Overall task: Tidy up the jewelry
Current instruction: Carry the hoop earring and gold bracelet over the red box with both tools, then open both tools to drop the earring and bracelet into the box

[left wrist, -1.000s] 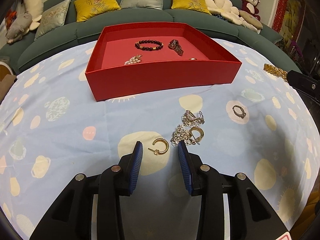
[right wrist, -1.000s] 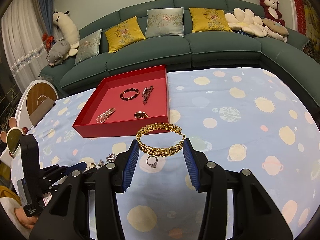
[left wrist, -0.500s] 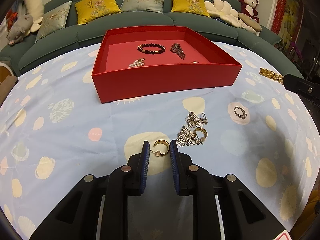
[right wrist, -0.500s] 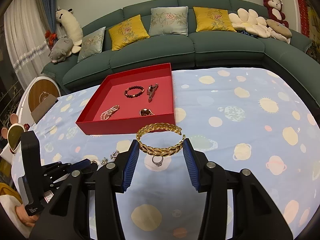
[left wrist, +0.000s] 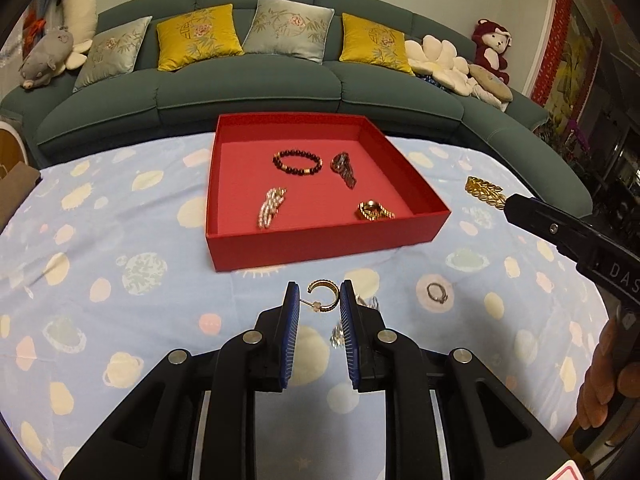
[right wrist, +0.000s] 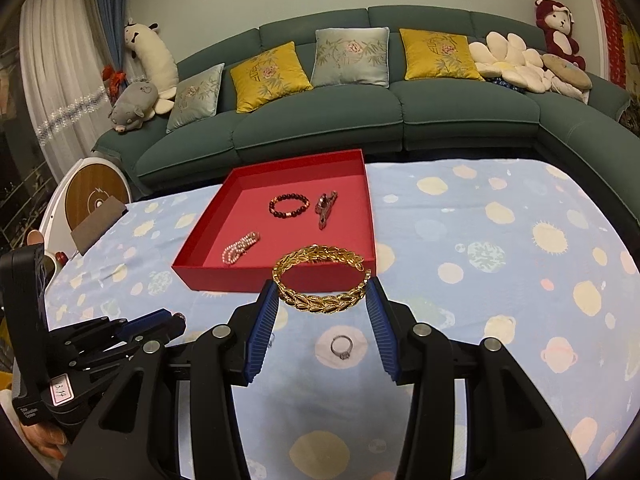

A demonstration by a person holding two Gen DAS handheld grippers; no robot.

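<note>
Carrying is the step in hand: the left gripper (left wrist: 319,300) is closed on a small gold hoop earring (left wrist: 323,295), held above the spotted cloth just near of the red tray (left wrist: 328,242). The right gripper (right wrist: 322,292) clamps a gold leaf bangle (right wrist: 322,285) in the air, also near of the tray. A silver ring (right wrist: 341,347) lies on the cloth below it. Next, I think, each piece must travel over the near wall to a free spot on the tray floor, and then the pads should part gently.

A table under a pale blue spotted cloth (left wrist: 120,240) carries a red tray (left wrist: 320,240). In front of the tray, toward the camera, lies a silver ring (left wrist: 437,293); silver pieces (left wrist: 370,303) lie near it.
</note>
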